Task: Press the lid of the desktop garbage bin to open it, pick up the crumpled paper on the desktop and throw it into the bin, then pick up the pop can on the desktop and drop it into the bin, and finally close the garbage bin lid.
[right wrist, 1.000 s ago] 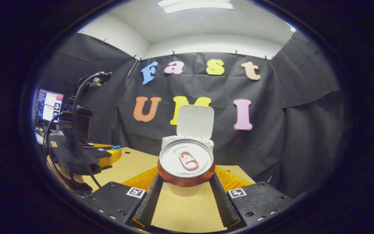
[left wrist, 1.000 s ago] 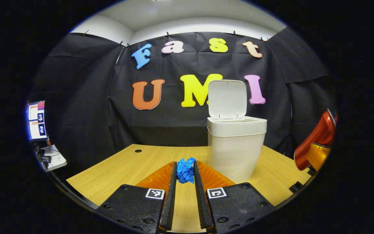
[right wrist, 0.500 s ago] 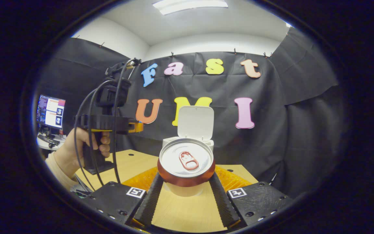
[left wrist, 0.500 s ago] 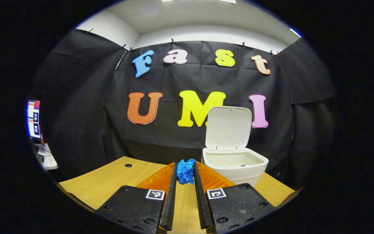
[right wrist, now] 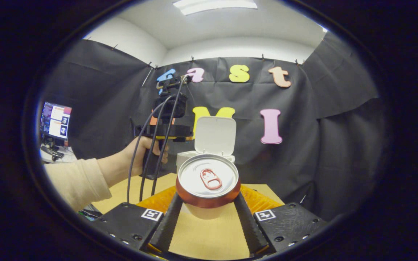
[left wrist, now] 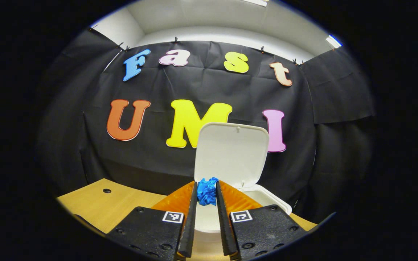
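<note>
Left gripper view looks from just above the open bin [left wrist: 267,197]; right gripper view sits farther back over the bench [right wrist: 209,235]. Both face the bin's raised lid [left wrist: 230,152].

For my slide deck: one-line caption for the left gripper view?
Left gripper holds crumpled blue paper above the open bin, lid raised.

Left tongs [left wrist: 207,194] nearly closed, both fingers pinching crumpled blue paper [left wrist: 207,190] at their tips. Right tongs [right wrist: 208,203] spread wide, fingers pressing the red aluminium can [right wrist: 208,181]. Person's hand [right wrist: 142,150] grips the left handle.

Lit monitor [right wrist: 56,119] beside wooden desktop [left wrist: 96,204]
</note>
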### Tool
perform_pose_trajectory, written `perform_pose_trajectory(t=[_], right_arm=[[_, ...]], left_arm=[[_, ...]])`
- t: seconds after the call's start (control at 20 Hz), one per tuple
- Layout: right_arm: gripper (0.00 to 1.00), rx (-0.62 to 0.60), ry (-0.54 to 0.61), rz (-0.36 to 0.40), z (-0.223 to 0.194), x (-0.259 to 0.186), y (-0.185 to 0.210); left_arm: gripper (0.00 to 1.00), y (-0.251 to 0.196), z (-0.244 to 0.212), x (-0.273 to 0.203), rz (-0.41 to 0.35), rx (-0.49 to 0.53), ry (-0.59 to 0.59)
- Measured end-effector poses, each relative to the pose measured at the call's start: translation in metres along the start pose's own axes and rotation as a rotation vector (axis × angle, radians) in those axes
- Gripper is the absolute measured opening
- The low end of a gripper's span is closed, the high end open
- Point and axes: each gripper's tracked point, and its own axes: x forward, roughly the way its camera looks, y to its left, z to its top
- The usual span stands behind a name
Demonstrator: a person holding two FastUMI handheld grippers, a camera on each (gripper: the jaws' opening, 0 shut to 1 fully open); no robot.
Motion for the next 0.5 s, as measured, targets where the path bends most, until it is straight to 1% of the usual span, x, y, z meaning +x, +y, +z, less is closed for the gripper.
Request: perform_pose_trajectory(t=[0.05, 0.1, 0.25, 0.3, 0.35, 0.4, 0.45, 0.5], right_arm=[[0.78, 0.011, -0.001, -0.012, 0.0, 0.001, -0.003], [0.78, 0.016, -0.002, -0.014, 0.001, 0.003, -0.001], [0.77, 0.016, 0.018, 0.019, -0.005, 0.006, 0.007], [0.77, 0.014, 0.021, 0.017, -0.006, 0.007, 0.005], [0.75, 0.015, 0.024, 0.002, -0.005, 0.008, 0.001], [0.77, 0.02, 0.021, -0.013, -0.004, 0.009, -0.003], [0.78, 0.027, 0.015, -0.017, -0.002, 0.009, -0.004], [0.75, 0.035, 0.015, -0.014, -0.002, 0.01, -0.003]], left_arm=[[0.33, -0.007, -0.004, 0.007, -0.011, 0.018, 0.01], [0.33, -0.013, -0.003, 0.011, -0.016, 0.034, 0.003], [0.33, -0.037, 0.003, 0.021, -0.053, 0.072, -0.032], [0.34, -0.045, 0.002, 0.023, -0.069, 0.082, -0.037], [0.37, -0.054, 0.001, 0.023, -0.092, 0.08, -0.035], [0.39, -0.06, -0.001, 0.023, -0.111, 0.085, -0.031], [0.39, -0.061, -0.003, 0.023, -0.103, 0.095, -0.027], [0.39, -0.059, -0.004, 0.023, -0.091, 0.109, -0.023]])
